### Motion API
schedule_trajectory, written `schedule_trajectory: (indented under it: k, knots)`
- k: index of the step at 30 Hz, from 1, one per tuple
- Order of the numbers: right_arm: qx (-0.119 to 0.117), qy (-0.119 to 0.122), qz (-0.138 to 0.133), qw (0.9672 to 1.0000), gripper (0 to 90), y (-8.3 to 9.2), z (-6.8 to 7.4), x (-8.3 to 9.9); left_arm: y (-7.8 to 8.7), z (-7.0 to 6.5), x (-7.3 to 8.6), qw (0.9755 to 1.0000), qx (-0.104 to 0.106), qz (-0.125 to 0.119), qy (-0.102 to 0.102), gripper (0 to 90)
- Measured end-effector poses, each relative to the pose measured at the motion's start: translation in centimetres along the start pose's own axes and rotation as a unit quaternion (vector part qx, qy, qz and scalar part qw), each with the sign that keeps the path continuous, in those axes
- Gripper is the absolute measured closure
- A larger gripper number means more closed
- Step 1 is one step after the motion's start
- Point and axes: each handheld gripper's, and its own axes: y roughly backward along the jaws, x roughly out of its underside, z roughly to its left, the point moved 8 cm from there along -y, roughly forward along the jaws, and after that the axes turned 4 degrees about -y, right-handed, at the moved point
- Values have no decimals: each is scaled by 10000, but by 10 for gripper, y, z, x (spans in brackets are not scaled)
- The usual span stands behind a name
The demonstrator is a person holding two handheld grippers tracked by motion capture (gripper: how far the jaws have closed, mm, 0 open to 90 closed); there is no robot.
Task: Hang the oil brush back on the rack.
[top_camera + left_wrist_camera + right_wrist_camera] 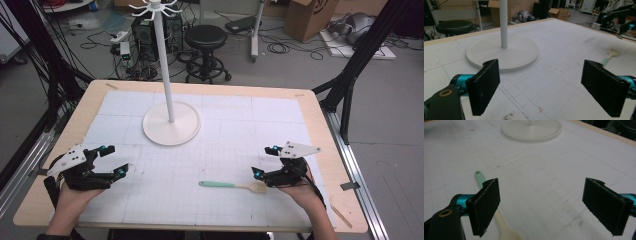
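From the high view: a light wooden surface (320,115) with rounded corners, mostly covered by a white gridded mat (225,150). Near the back of the mat stands a white stand (171,123), a thin round pole on a flat disc base, with little hooked arms at the top. A spatula (232,185) lies flat at the front right of the mat, mint-green handle pointing left, pale cream blade pointing right. The right tongs (265,162) sit just beside the blade end, jaws spread apart, held in a hand (300,189) coming in from the bottom edge. The left tongs (114,160) are over at the front left, well apart from the spatula, jaws also spread, nothing between them. Each has a grey three-cornered plate on top and teal bits near the jaws. Behind the surface there's a black round stool (206,37) and a cardboard box (310,17) on the grey floor.

Left gripper view: two flat, matte black rectangular jaws wide apart, looking across the mat at the stand's smooth disc base (502,53). The spatula (610,56) lies far off to the right. The mat looks scuffed, with small dark specks.

Right gripper view: jaws wide apart again, edges a bit rough. The spatula (486,192) runs under the left jaw, green handle tip pointing away, cream part near the bottom edge. Stand base (531,130) is at the top.
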Motion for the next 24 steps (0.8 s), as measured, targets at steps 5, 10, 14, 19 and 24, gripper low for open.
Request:
schedule_trajectory:
  k: [5,10,14,19,24]
  knots:
    - [-365,286,413,9981,139,-27,19,6,1,-3,0,10000,45,31,-61,161]
    - [-586,437,690,9949,139,-38,28,12,2,-3,0,10000,25,18,-31,161]
    - [-717,580,868,9919,140,-44,34,17,1,-2,2,10000,21,58,-5,161]
    - [-922,758,1165,9860,151,-51,43,25,-1,-3,3,10000,49,82,-15,161]
    - [-1027,831,1327,9823,180,-54,46,30,-2,-4,3,9999,97,62,16,161]
